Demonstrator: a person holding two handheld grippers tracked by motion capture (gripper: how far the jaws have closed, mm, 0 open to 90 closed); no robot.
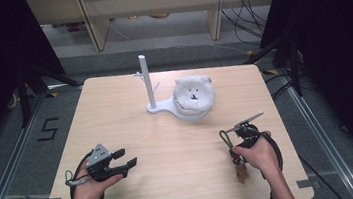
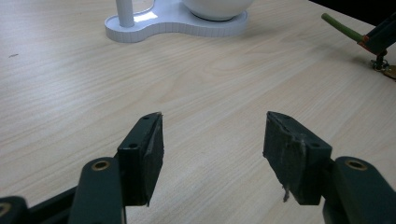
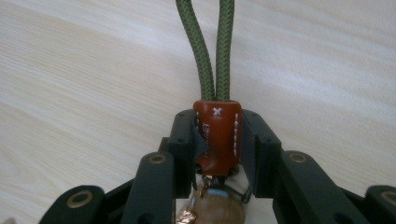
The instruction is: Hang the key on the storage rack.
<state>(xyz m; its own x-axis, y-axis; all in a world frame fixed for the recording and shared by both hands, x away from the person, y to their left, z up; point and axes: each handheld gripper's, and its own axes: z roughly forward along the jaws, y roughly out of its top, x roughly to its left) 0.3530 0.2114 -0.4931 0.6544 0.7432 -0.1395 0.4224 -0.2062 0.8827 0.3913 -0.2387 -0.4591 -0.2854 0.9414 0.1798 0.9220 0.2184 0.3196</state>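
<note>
Forearms came in from the bottom edge of the high view, nearest the lens, over the pale wooden table [image 1: 168,130], the biggest thing in frame, its near edge running along the bottom and its rounded corners clear of the dark floor. Wide bare wood lay open across the middle, between the two hands, and all down the left side. Upper centre stood the white stand [image 1: 157,106], its post upright, with the fluffy white bear-faced plush [image 1: 194,93] sitting on the stand's round base, well apart from both hands. Lower left, the left gripper [image 1: 125,159] lay low over the wood, jaws spread wide with nothing between them; its own view showed bare table ahead. Lower right, near the table's right edge, the right gripper [image 3: 217,140] was clamped on the keychain's brown leather tab [image 3: 218,137], jaws pressing both sides, the green cord loop [image 3: 212,51] running up out of the frame. White stitching and a small cross marked the tab; stamped lettering ran down its left side, too blurred to read.
</note>
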